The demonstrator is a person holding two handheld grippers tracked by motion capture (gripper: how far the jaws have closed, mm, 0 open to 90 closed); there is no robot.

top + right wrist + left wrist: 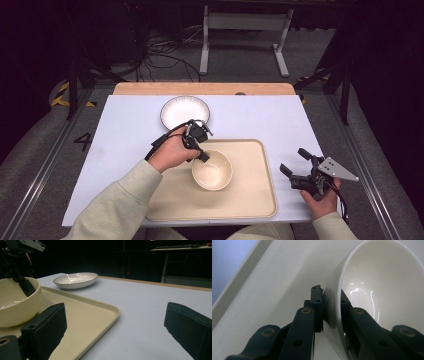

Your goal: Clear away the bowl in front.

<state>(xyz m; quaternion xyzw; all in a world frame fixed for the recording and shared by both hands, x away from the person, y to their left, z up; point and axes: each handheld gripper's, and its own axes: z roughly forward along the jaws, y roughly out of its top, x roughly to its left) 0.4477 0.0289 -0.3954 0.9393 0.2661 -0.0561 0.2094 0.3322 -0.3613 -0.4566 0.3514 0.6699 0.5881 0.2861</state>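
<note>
On the left, the left gripper (pixel 202 150) pinches the near-left rim of the cream bowl (pixel 212 170), one jaw outside the wall and one inside, as the left gripper view shows on the bowl's (pixel 372 285) glossy wall. The bowl sits on the beige tray (pixel 250 200), about mid-tray; it may be tipped slightly, though that is hard to judge. It looks like glazed ceramic: stiff, fairly heavy, slick and chippable, so a rim pinch needs firm pressure and slow lifting. Behind the tray lies a dark-rimmed plate (pixel 184 111). At the right, the right gripper (pixel 296 166) hovers with jaws spread, holding nothing.
</note>
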